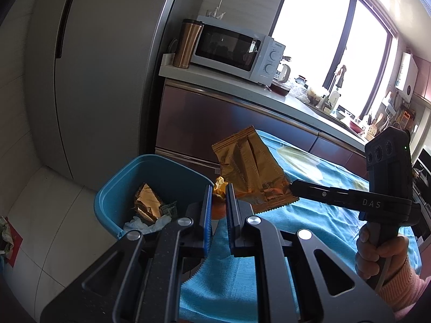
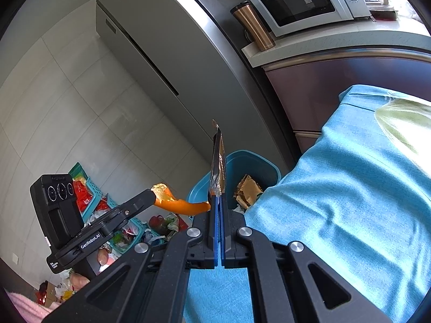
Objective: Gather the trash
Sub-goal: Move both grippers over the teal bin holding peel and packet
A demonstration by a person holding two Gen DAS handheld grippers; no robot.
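Trash rides both grippers — left fingers (image 1: 217,199) clamp orange peel (image 2: 175,202), right fingers (image 2: 218,204) pinch a wrapper (image 1: 249,169) — poised near the bin (image 1: 129,177), presumably for dropping.

I count 2 grippers: my left gripper (image 1: 217,188) and my right gripper (image 2: 218,196). I see 1 orange peel (image 2: 177,204) and 1 brown foil wrapper (image 1: 249,171). There is 1 blue bin (image 1: 129,177), and inside it I can make out 1 crumpled gold wrapper (image 1: 146,204) and 1 wad of white tissue (image 1: 146,224); anything more in there is too jumbled to count. I count 1 blue tablecloth (image 2: 336,188), 1 microwave (image 1: 237,51), 1 copper tumbler (image 1: 187,44) and 1 fridge (image 1: 107,75). On the floor I see 2 teal baskets (image 2: 90,191); their contents are too cluttered to count.
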